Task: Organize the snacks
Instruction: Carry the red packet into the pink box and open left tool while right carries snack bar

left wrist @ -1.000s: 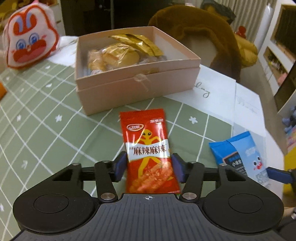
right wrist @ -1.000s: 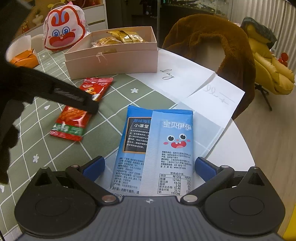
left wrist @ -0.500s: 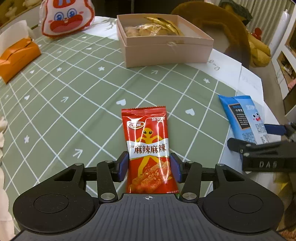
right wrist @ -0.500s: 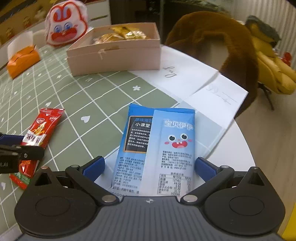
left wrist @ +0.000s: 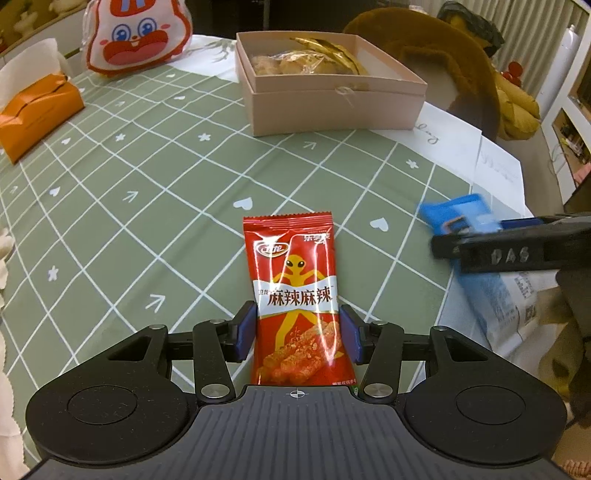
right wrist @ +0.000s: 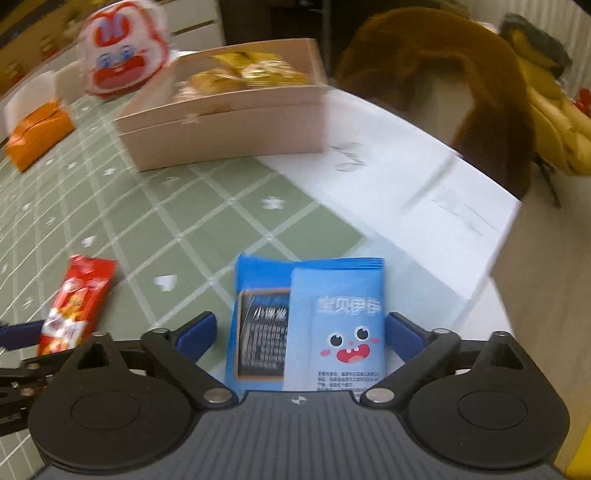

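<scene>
My left gripper [left wrist: 297, 334] is shut on a red snack packet [left wrist: 295, 288] and holds it over the green checked tablecloth [left wrist: 147, 206]. The packet also shows at the left of the right wrist view [right wrist: 75, 306]. My right gripper [right wrist: 300, 334] has its jaws around a blue snack packet [right wrist: 310, 325]; the right pad touches its edge, the left pad stands a little off. The blue packet also shows in the left wrist view [left wrist: 491, 280], under the right gripper's black finger [left wrist: 517, 251]. A pink open box [left wrist: 328, 85] with wrapped pastries stands at the far side.
An orange tissue box [left wrist: 35, 110] and a red-and-white bunny bag [left wrist: 138, 35] stand at the far left. White paper sheets [right wrist: 424, 184] lie at the table's right edge. A brown furry chair [right wrist: 443, 81] stands behind the table.
My left gripper has pulled back from the pink box with the red packet. My right gripper has closed in around the blue packet and moved, blurring its view.
</scene>
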A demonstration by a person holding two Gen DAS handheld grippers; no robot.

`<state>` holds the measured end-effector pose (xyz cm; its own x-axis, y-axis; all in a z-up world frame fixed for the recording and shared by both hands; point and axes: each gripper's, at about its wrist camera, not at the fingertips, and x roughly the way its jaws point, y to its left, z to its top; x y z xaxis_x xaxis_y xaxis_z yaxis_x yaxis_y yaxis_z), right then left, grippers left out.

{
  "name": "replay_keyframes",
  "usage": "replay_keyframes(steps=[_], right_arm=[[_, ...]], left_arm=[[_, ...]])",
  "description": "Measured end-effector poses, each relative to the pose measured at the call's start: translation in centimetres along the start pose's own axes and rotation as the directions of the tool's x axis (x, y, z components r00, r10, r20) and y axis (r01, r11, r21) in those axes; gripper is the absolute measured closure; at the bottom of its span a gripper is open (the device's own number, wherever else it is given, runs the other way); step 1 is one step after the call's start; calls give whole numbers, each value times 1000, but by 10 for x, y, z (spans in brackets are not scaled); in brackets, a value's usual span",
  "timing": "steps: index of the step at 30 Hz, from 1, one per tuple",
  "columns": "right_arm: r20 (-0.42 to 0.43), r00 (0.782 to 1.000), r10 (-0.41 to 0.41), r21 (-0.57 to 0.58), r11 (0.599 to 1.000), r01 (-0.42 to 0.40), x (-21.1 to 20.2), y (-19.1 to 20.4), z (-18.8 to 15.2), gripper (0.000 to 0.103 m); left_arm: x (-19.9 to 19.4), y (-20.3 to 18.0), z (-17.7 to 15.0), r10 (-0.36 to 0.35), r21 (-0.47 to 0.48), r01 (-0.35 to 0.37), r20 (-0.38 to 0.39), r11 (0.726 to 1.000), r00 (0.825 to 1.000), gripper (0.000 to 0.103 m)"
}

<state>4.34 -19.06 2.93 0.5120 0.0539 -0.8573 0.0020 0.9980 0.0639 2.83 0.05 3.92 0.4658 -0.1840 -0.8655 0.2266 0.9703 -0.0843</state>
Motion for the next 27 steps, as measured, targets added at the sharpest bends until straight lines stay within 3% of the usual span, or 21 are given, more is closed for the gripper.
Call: replay_keyframes(steps=[4, 9, 14, 18, 23, 27], right_arm=[[-3, 998, 61, -82, 995, -61, -3, 25, -7, 9], [3, 999, 51, -163, 985, -50, -7, 41, -20, 9], [2, 998, 56, -160, 986, -55, -13, 34, -25, 9], [-1, 998, 60, -165, 984, -59, -17, 30, -28, 17], [13, 996, 92, -117, 989, -90, -33, 19, -28, 19], [94, 990, 106, -102, 990, -97, -61, 8, -19, 19]], left_arm=[[0, 0, 0, -3, -5, 3, 0, 1000, 1000, 49], [0, -1, -1, 6, 12, -6, 2, 1000, 1000, 48], [0, 1, 0, -4, -27, 4, 2, 1000, 1000, 45], [-1, 1, -3, -11, -15, 12, 21, 1000, 1000, 45], [-9, 2, -8, -11, -41, 13, 35, 999, 999, 54], [-42, 3, 13, -23, -66, 35, 180, 997, 983, 55]])
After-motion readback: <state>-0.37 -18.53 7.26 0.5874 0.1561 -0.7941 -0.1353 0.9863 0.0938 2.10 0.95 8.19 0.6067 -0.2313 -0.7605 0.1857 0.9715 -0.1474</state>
